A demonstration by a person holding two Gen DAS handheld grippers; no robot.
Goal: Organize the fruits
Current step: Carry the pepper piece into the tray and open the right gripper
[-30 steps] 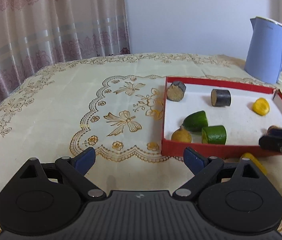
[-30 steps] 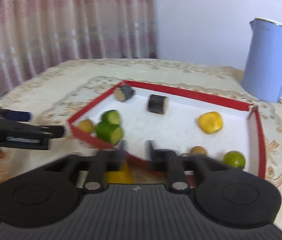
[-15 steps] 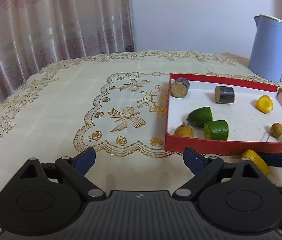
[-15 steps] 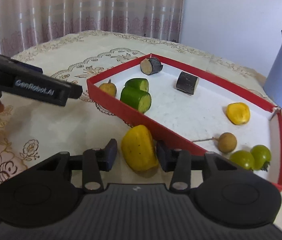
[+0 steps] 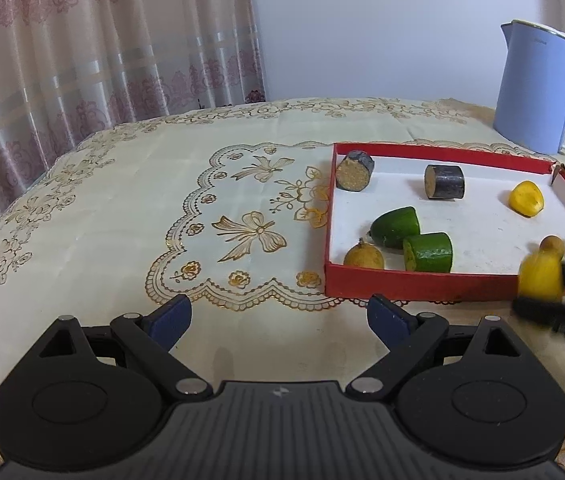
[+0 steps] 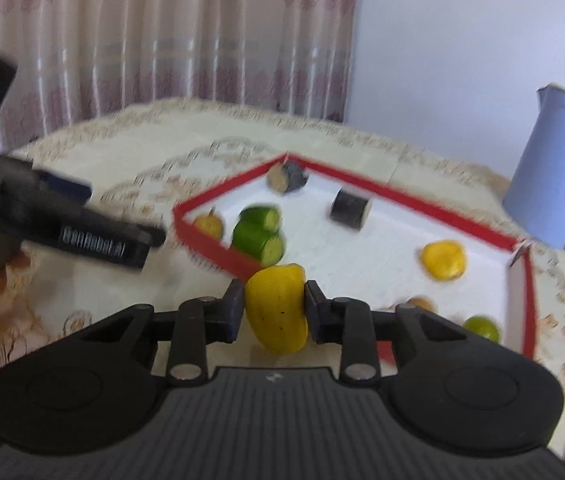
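The right claw (image 6: 275, 312) has its pads clamped on both sides of a yellow fruit chunk (image 6: 278, 308), so that piece is properly gripped. The jaws have just been closing in on it, and the chunk now sits up between them, with the near wall of the red tray (image 6: 218, 245) just past the fingertips. That view is pretty blurry.

Ahead of the right claw inside the tray: two green cucumber pieces (image 6: 260, 236) just beyond and a bit to the left, touching each other. A small brownish round fruit (image 6: 208, 224) sits further left in the tray's corner. Two dark cylinder pieces (image 6: 349, 209) are further out toward the far walls. A second yellow chunk (image 6: 443, 260) sits off to the right, and a green round fruit (image 6: 481, 328) is close in on the right, near the tray's right-hand wall.

The left claw (image 5: 278, 318) hangs over the embroidered tablecloth (image 5: 162, 216) on the bench, jaws spread wide with nothing between them. The tray's near-left corner is just ahead and to its right. From that side you can see the gripped yellow chunk at the far right, level with the tray's near wall.

A blue kettle (image 5: 538, 92) stands behind the tray, far right of both claws.
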